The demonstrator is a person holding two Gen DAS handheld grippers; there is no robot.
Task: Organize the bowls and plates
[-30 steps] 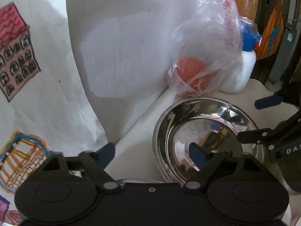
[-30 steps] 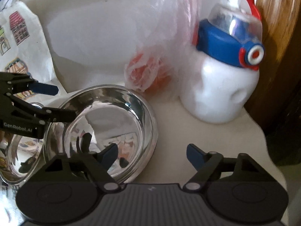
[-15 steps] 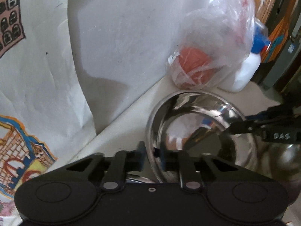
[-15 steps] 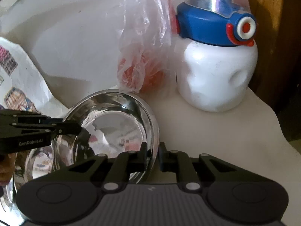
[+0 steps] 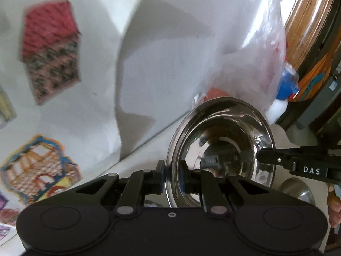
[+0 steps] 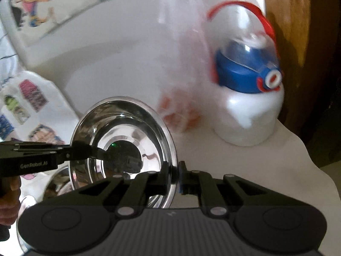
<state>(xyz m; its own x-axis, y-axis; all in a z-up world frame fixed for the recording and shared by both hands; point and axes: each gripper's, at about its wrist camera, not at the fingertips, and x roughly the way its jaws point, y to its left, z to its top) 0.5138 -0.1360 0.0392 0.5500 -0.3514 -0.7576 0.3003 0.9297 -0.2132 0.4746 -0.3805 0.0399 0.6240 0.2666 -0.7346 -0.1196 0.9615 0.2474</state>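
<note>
A shiny steel bowl is held up off the white table, tilted. My left gripper is shut on its left rim. My right gripper is shut on its right rim; the bowl also shows in the right wrist view. The right gripper's fingers show at the bowl's far rim in the left wrist view, and the left gripper's fingers show in the right wrist view. More steel bowls sit below on the table, partly hidden; one also shows in the left wrist view.
A clear plastic bag with something orange-red inside stands behind the bowl. A white bottle with a blue lid and red handle stands at the right. Printed white cloth hangs at the left. The table edge curves off right.
Both grippers closed on the top bowl's rims and lifted it off the stack; it now hangs tilted above the table.
</note>
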